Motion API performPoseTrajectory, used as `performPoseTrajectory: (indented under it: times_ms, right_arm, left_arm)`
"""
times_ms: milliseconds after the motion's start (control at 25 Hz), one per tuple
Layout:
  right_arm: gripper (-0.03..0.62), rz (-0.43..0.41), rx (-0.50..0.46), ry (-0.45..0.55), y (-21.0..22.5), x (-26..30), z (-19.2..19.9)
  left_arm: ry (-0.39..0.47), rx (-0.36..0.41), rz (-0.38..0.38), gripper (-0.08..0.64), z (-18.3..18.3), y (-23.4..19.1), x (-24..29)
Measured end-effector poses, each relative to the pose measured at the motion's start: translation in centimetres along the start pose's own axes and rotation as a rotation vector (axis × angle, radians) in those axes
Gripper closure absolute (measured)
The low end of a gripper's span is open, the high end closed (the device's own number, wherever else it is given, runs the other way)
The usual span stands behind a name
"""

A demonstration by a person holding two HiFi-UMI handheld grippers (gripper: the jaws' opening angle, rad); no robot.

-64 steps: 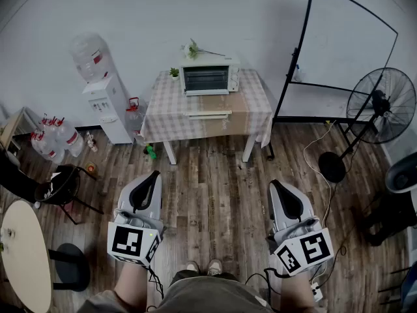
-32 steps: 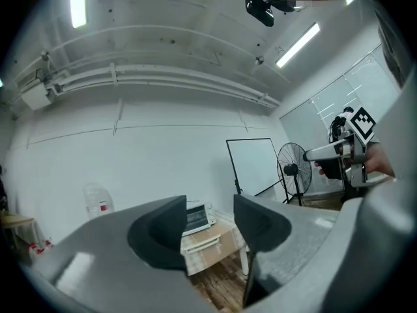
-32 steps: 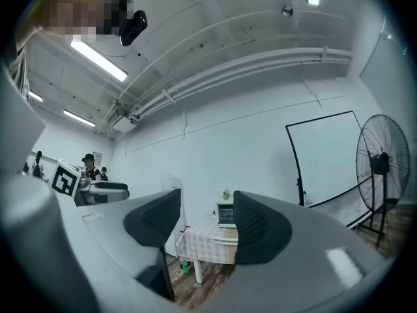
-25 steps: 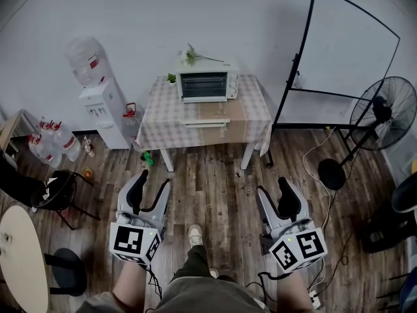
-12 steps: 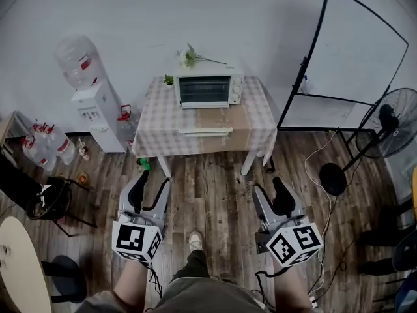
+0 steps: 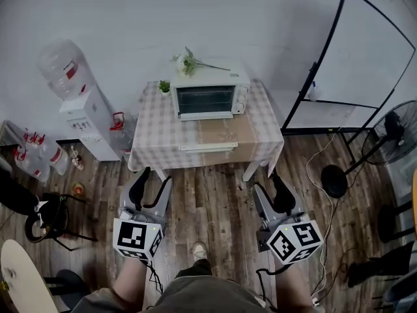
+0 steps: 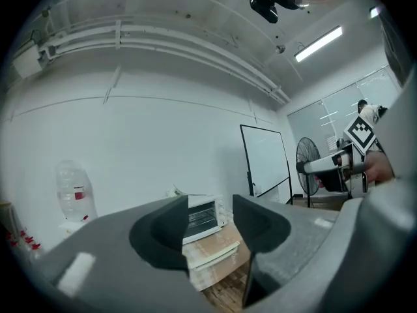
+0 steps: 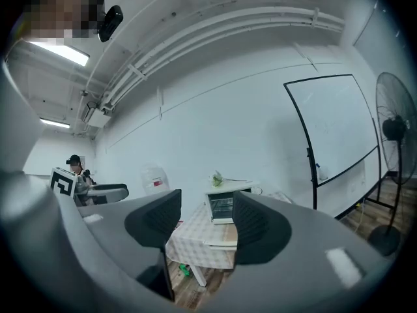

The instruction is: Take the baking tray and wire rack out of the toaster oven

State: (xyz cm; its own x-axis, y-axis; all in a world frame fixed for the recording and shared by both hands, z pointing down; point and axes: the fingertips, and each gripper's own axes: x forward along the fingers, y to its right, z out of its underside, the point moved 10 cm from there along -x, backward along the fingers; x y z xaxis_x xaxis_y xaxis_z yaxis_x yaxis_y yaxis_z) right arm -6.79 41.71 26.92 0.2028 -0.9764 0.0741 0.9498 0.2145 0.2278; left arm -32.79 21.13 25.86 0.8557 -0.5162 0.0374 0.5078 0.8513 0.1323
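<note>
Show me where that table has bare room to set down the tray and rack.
Free: the checked cloth left of the toaster oven, in front of the small plant; the strip right of the oven; the brown patch between the oven door and the flat white item at the front edge. Crowded: the back, with oven, plant and flowers on top.

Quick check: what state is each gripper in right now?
Left gripper: open, holding nothing.
Right gripper: open, holding nothing.

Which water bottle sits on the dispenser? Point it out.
The big clear bottle atop the white dispenser, left of the table. The other bottles stand on the floor, further left.
</note>
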Motion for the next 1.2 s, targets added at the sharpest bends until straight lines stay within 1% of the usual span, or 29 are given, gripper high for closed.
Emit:
performPoseTrajectory:
  times_ms: [160, 240, 320, 560, 760, 840, 960, 1120, 1200]
  right_arm:
    - [0.334, 0.01, 0.007, -0.013, 0.0, 4.8, -0.2]
    - [0.336, 0.003, 0.052, -0.011, 0.4, 6.8, -0.1]
    - [0.336, -0.006, 0.125, -0.006, 0.9, 8.6, 0.0]
    - [0.337, -0.015, 0.341, 0.023, 2.4, 13.2, 0.4]
    - [0.341, -0.036, 0.552, 0.071, 4.2, 16.8, 1.9]
    - [0.341, -0.025, 0.605, 0.067, 4.9, 18.0, 2.5]
    - [0.342, 0.01, 0.665, 0.041, 6.0, 20.3, 3.2]
    - [0.347, -0.025, 0.704, 0.025, 8.1, 24.6, 4.2]
    - [0.35, -0.027, 0.724, 0.009, 9.4, 26.7, 4.6]
  left_arm:
    - [-0.005, 0.001, 0.009, 0.35, 0.3, -3.7, 3.6]
    - [0.0, -0.022, 0.024, 0.351, 0.4, -5.2, 5.2]
    - [0.015, -0.101, 0.051, 0.353, 0.5, -6.4, 6.7]
    - [0.082, -0.437, 0.127, 0.357, 1.7, -9.9, 10.4]
    - [0.113, -0.675, 0.17, 0.357, 4.0, -11.3, 13.6]
    - [0.118, -0.727, 0.18, 0.357, 4.8, -11.6, 14.8]
    - [0.099, -0.796, 0.172, 0.357, 6.1, -12.1, 17.0]
    - [0.073, -0.865, 0.152, 0.357, 8.0, -12.9, 20.4]
    - [0.068, -0.911, 0.147, 0.357, 8.7, -13.2, 22.5]
